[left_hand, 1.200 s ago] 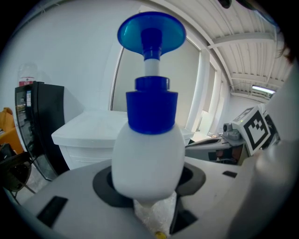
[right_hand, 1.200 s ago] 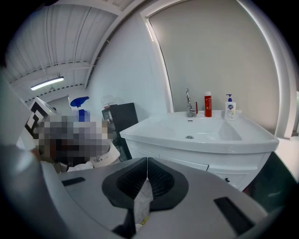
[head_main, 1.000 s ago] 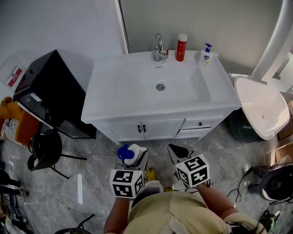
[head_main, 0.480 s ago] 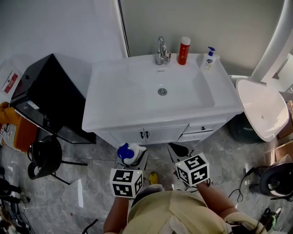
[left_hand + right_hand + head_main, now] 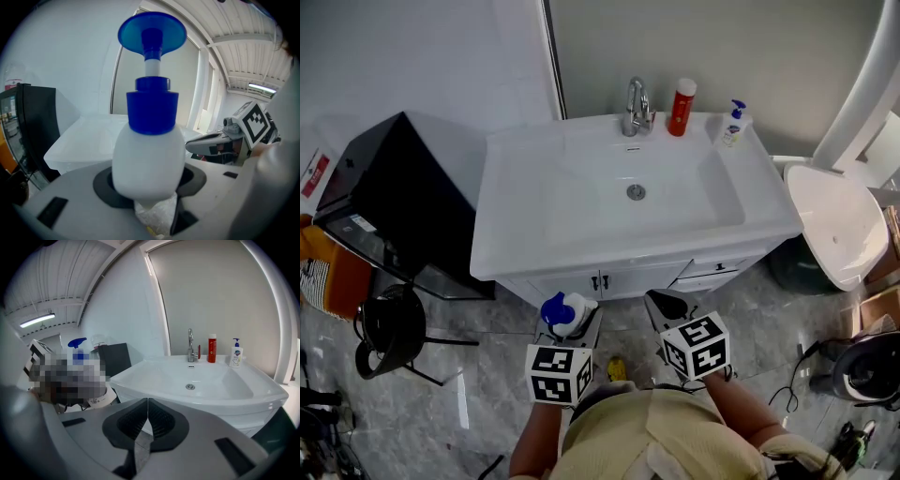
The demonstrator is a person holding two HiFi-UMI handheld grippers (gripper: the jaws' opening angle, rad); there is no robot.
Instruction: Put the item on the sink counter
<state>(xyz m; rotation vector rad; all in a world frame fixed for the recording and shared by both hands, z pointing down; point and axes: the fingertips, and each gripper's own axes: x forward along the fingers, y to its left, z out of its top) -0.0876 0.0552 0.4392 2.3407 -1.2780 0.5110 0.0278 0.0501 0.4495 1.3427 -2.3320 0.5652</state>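
Note:
A white pump bottle with a blue cap and pump head stands upright between the jaws of my left gripper, which is shut on its body. My right gripper is beside it, shut, its dark pads meeting with nothing between them. Both are held over the floor in front of the white vanity, below its doors in the head view. The white sink counter lies ahead of both grippers.
At the counter's back edge stand a chrome faucet, a red bottle and a small white soap dispenser. A black cabinet and a black stool are at the left. A white bowl-shaped fixture is at the right.
The vanity has come nearer and slid lower in the head view as both grippers moved toward it. The bottle stays in the left gripper and the right stays shut.

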